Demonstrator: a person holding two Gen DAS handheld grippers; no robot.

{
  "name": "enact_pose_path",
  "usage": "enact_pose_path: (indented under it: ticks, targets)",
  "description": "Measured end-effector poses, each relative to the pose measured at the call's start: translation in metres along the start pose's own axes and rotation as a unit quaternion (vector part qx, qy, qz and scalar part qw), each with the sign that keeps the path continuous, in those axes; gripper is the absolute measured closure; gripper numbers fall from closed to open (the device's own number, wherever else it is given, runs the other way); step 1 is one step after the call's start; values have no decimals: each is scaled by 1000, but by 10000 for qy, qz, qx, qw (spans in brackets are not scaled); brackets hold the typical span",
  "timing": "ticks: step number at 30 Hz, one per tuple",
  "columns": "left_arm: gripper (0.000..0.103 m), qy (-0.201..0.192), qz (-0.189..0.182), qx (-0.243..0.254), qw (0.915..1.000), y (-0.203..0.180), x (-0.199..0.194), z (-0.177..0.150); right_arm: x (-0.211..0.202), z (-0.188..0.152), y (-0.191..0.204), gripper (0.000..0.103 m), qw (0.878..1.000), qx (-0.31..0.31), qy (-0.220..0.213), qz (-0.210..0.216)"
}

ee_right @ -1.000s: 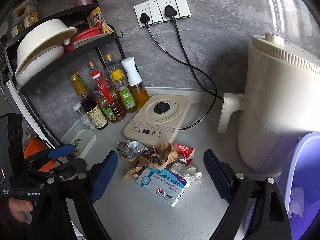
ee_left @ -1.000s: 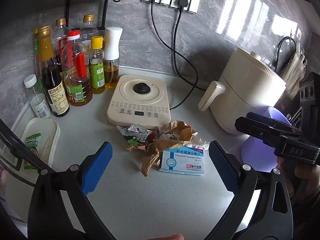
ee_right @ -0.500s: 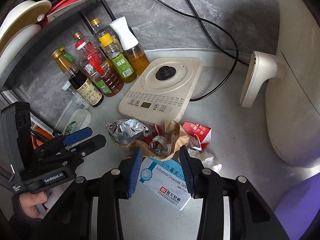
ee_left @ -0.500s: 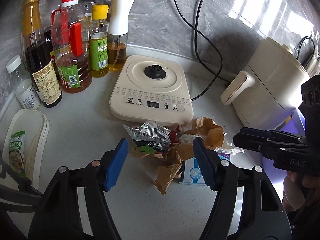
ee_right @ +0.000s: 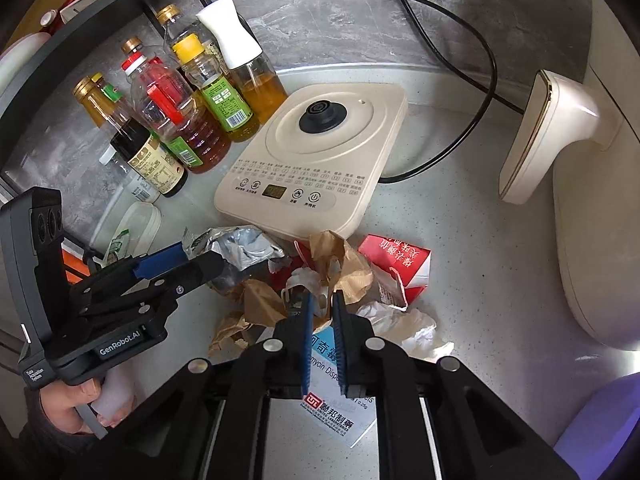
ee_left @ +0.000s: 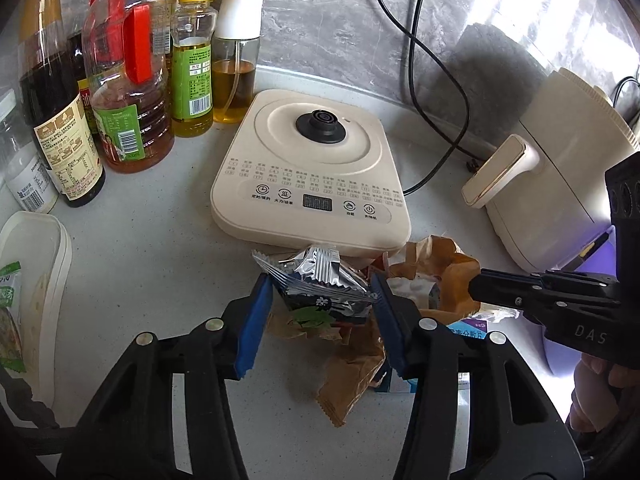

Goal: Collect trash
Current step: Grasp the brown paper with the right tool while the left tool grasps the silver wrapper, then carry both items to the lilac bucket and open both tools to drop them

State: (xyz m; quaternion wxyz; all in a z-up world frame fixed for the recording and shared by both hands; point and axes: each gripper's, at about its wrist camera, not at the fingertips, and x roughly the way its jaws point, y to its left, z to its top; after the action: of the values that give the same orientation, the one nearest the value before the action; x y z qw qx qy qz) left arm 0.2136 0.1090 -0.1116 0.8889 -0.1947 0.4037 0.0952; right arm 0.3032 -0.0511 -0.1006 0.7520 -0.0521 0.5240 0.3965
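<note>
A trash pile lies on the counter in front of the induction cooker: a silver foil snack bag [ee_left: 320,284] [ee_right: 240,246], crumpled brown paper [ee_left: 440,268] [ee_right: 340,260], a red carton [ee_right: 400,264], white tissue [ee_right: 404,324] and a blue-white medicine box [ee_right: 340,400]. My left gripper [ee_left: 320,300] has its blue pads against both sides of the foil bag. My right gripper [ee_right: 320,312] is nearly shut, its tips at the crumpled paper above the medicine box; I cannot tell whether it pinches anything.
The beige induction cooker [ee_left: 316,176] sits behind the pile. Oil and sauce bottles [ee_left: 128,92] stand at the left. A cream air fryer [ee_right: 600,160] stands at the right with black cables along the wall. A purple bin [ee_right: 600,432] is at the lower right. A white tray [ee_left: 36,280] lies at the left.
Both grippers moved down to the pile and closed in. The left now grips the foil bag; the right narrowed to a thin gap over the paper.
</note>
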Motion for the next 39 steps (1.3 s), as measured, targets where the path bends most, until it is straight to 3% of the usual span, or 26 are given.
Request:
enact_pose_path:
  ticks: [5,27,39]
  targets:
    - [63,-135,-87,-37,9999,-4,-13,1,-10,0,4,99,9999,-59,-144,27]
    - [63,-1017,216,103,9945,-47,-129,-23,-133,-36,4,99,9904,-148,-1371,122]
    - [63,-1195,150,376,9920,-96,-146,-32,-215,-60,-29,99,9752,-81,-2211,-106]
